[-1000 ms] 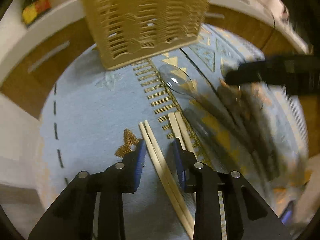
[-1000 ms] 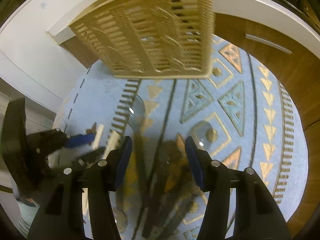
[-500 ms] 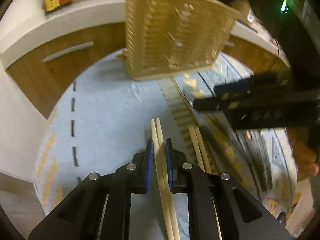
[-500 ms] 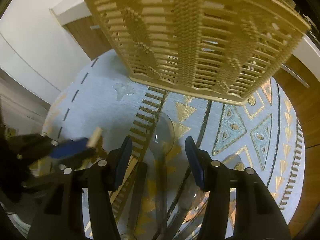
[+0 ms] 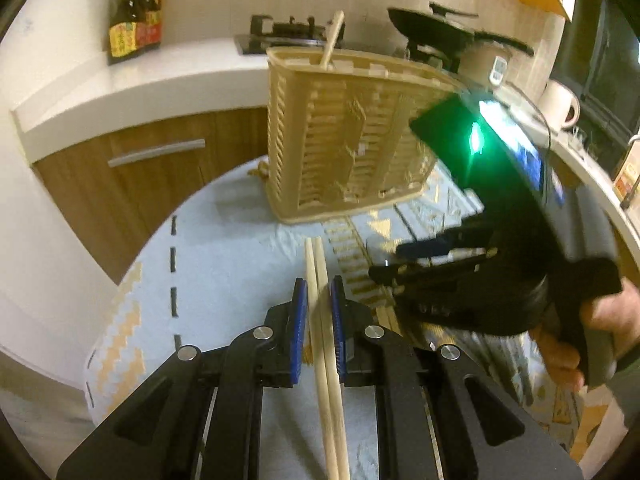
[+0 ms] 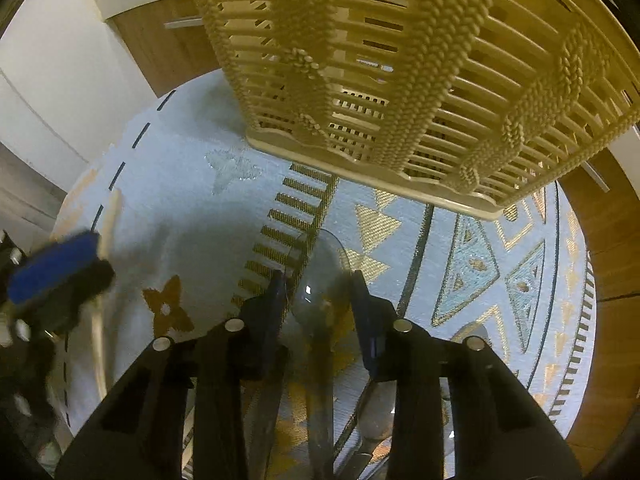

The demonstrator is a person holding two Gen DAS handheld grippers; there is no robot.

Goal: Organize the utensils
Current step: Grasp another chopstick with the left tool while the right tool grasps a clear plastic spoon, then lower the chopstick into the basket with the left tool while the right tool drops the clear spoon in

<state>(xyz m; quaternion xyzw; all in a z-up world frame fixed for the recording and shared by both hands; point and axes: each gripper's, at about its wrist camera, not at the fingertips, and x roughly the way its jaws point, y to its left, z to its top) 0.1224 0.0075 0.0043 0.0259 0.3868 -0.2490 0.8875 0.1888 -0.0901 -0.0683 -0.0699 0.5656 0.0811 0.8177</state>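
Hidden or unclear: the right gripper (image 5: 404,264) is motion-blurred in the left wrist view and covers most of the second chopstick pair (image 5: 387,316). The clear plastic spoon (image 6: 320,276) is hard to trace against the patterned cloth (image 6: 192,208); its handle runs out of view under the right gripper's body.

Surroundings: slatted utensil basket (image 5: 344,136) upright at the far side of the table, one chopstick (image 5: 333,38) standing in it; sauce bottles (image 5: 134,8) and a white mug (image 5: 562,104) on the counter behind.

Left gripper (image 5: 319,312): jaws clenched on the chopsticks (image 5: 326,344), which point toward the basket; a second ago the jaws stood apart around them.

Right gripper: jaws released, straddling the spoon's bowl; it has moved nearer the basket since half a second ago.
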